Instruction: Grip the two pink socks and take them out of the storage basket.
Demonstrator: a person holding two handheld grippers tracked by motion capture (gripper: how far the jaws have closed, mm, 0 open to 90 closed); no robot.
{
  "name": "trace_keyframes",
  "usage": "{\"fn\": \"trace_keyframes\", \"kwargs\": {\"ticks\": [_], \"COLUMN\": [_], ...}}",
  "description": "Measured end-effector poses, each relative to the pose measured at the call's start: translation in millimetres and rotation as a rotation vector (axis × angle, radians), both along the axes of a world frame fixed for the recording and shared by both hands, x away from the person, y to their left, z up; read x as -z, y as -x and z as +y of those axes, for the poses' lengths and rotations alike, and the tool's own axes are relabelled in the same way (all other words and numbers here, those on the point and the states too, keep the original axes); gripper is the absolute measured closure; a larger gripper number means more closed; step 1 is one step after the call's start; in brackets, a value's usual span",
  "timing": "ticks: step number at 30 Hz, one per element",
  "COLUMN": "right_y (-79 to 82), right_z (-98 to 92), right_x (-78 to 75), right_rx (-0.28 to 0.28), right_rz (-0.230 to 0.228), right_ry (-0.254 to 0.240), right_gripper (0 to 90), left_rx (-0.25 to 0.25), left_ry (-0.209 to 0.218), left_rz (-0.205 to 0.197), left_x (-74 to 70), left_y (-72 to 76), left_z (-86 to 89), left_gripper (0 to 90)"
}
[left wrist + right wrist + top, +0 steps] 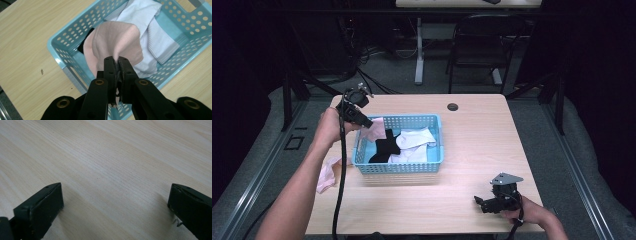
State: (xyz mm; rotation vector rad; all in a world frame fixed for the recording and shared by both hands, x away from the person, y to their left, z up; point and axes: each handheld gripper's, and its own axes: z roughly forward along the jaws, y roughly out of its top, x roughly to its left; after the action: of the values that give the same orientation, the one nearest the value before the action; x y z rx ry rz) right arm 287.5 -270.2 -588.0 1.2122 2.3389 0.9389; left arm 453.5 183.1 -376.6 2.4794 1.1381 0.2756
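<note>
One pink sock (328, 175) lies at far left on the table (482, 135), draped over its edge, just beside the blue basket (399, 167). Its likely partner, a second pink sock (113, 41), hangs from the left gripper (117, 60), whose jaws are clenched on a pinch of the fabric; the sock dangles over the left end of the basket, its lower part inside the rim. Inside the basket: a black sock (383, 146) and white socks (414, 142), loosely piled. Judgement: the step in hand is drawing the pink sock out of the basket, probably to join the one on the table. Next move calls for clearing the rim fully, carrying left, then releasing beside the first sock without dragging the pile. Right gripper (482, 203) rests on bare table near the front right edge, jaws released and wide, nothing between them. No brands, labels or legible writing found.
</note>
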Motion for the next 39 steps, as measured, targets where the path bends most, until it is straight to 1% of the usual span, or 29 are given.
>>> {"fn": "trace_keyframes", "kwargs": {"ticks": [1, 2, 4, 6, 7, 10, 11, 12, 14, 16, 17, 18, 20, 23, 25, 27, 28, 29, 30, 31, 33, 36, 37, 39], "right_y": [0.0, -0.1, -0.2, -0.5, -0.5, -0.8, -1.0, -1.0, -0.9, -0.9, -0.9, -0.8, 0.1, 1.5, 1.7, 2.3, 2.8, 3.6, 4.1, 3.6, 3.6, 3.6, 3.8, 4.0], "right_z": [0.0, 0.0, -0.2, -0.6, -0.6, -0.2, -0.5, -0.4, -0.4, -0.4, -0.2, -0.2, 0.4, 0.2, 0.0, 0.1, 0.0, -0.2, 0.3, -0.2, -0.3, -0.4, 0.1, 0.2], "right_x": [0.0, 0.0, 0.0, -0.3, -0.3, 0.0, -0.5, -0.4, -0.4, -0.5, -0.5, -0.5, 0.0, 0.1, 0.1, -0.3, 0.0, -0.7, -0.3, -0.7, -0.6, -0.8, -0.1, -0.1], "right_rx": [0.000, 0.000, -0.001, -0.006, -0.006, -0.004, -0.006, -0.005, -0.005, -0.005, -0.005, -0.004, 0.001, 0.009, 0.007, 0.011, 0.010, 0.012, 0.017, 0.011, 0.011, 0.011, 0.016, 0.017], "right_rz": [0.000, 0.000, 0.000, 0.000, 0.000, 0.000, 0.001, 0.001, 0.001, 0.001, 0.001, 0.000, 0.000, -0.003, -0.003, -0.001, -0.003, 0.002, 0.001, 0.002, 0.002, 0.003, -0.002, -0.001], "right_ry": [0.000, 0.000, -0.001, 0.005, 0.004, 0.000, 0.012, 0.011, 0.012, 0.012, 0.010, 0.011, -0.003, -0.002, 0.001, 0.005, 0.004, 0.013, 0.005, 0.012, 0.010, 0.012, 0.005, 0.003], "right_gripper": [0.0, 0.0, 0.0, 0.0, 0.0, 0.0, 0.0, 0.0, 0.0, 0.0, 0.0, 0.0, 0.0, 0.0, 0.0, 0.0, 0.0, 0.0, 0.0, 0.0, 0.0, 0.0, 0.0, 0.0], "left_rx": [0.004, 0.005, 0.002, -0.009, -0.014, -0.025, -0.030, -0.035, -0.046, -0.050, -0.053, -0.059, -0.076, -0.101, -0.122, -0.137, -0.147, -0.159, -0.170, -0.177, -0.197, -0.224, -0.231, -0.251], "left_ry": [0.007, 0.000, 0.005, 0.006, 0.013, 0.012, 0.014, 0.013, 0.010, 0.014, 0.010, 0.008, 0.008, -0.002, 0.005, 0.004, -0.003, -0.007, -0.007, -0.012, -0.018, -0.025, -0.026, -0.023], "left_rz": [-0.001, -0.004, -0.013, -0.015, -0.019, -0.035, -0.037, -0.039, -0.055, -0.069, -0.073, -0.078, -0.083, -0.088, -0.092, -0.085, -0.084, -0.081, -0.077, -0.078, -0.069, -0.050, -0.043, -0.025], "left_x": [-1.9, -4.1, -8.4, -11.8, -13.3, -18.1, -19.5, -20.1, -23.2, -27.7, -29.6, -31.1, -33.2, -34.3, -32.5, -29.0, -27.1, -24.7, -22.4, -20.4, -15.6, -4.6, -0.1, 11.4], "left_y": [0.2, 0.8, 1.6, 2.0, 2.2, 4.0, 4.7, 5.2, 8.1, 12.5, 14.4, 15.9, 18.4, 21.5, 23.6, 25.9, 26.5, 26.8, 27.0, 27.2, 27.1, 25.5, 24.9, 23.3], "left_z": [1.5, 2.7, 6.1, 9.6, 11.4, 17.5, 20.7, 22.7, 27.5, 32.6, 35.4, 38.5, 45.8, 58.1, 67.4, 76.8, 81.6, 86.0, 90.2, 94.3, 101.2, 110.7, 113.8, 119.0], "left_gripper": [85.8, 85.8, 85.8, 85.8, 85.7, 85.8, 85.8, 85.8, 85.8, 85.8, 85.8, 85.8, 85.8, 85.8, 85.8, 85.8, 85.8, 85.7, 85.8, 85.8, 85.8, 85.7, 85.8, 85.8]}}
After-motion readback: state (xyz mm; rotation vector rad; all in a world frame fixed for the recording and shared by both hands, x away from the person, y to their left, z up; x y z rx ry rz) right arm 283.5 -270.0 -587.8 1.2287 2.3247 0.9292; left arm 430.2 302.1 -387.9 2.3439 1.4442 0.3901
